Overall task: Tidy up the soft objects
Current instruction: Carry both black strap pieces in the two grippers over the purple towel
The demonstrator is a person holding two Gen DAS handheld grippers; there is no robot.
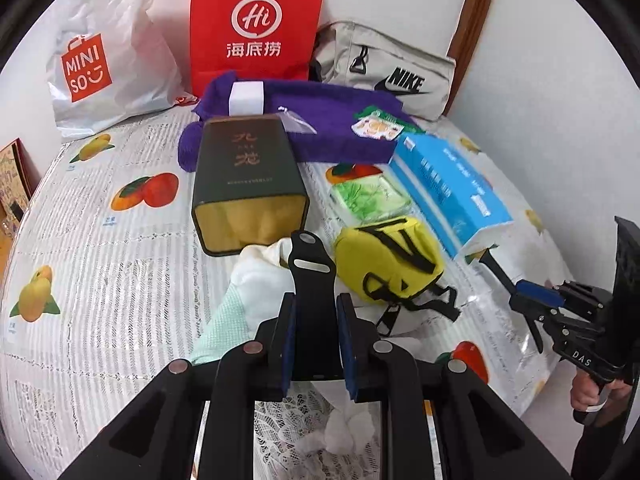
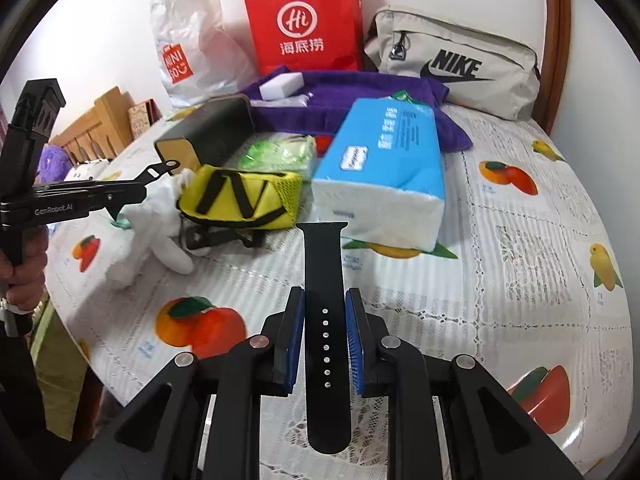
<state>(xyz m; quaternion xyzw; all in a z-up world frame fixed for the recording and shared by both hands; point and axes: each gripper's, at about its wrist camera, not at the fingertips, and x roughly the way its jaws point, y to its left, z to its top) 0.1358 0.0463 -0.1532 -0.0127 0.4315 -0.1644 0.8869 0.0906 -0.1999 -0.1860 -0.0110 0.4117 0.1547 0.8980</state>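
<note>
Two black watch-strap halves are held, one in each gripper. In the right wrist view, the holed strap [image 2: 326, 320] is clamped between the narrowed blue pads of the right gripper [image 2: 325, 340]; its long axis runs from 6 to 12 o'clock, the lugged end pointing to 12, toward the tissue pack [image 2: 384, 168], and the rounded tail hanging past the jaws at 6. In the left wrist view, the buckle strap [image 1: 310, 276] is pinched likewise by the left gripper [image 1: 316, 344], jaws narrow, its axis also near upright with the wider pinned end tilted slightly toward 11 o'clock, over a white cloth [image 1: 260, 280]. Both straps are held above the fruit-printed tablecloth [image 2: 500, 280].

A yellow pouch [image 1: 388, 264] with black straps lies at 2 o'clock of the left gripper, a dark tin [image 1: 248, 184] on its side at 11, its open mouth facing the camera. A green packet [image 1: 368, 200] sits between tin and tissue pack. Behind these a purple towel [image 1: 332, 120] is spread, and a red bag [image 1: 256, 28], a white Miniso bag [image 1: 100, 60] and a grey Nike bag [image 1: 392, 68] are stood against the wall at 12.
</note>
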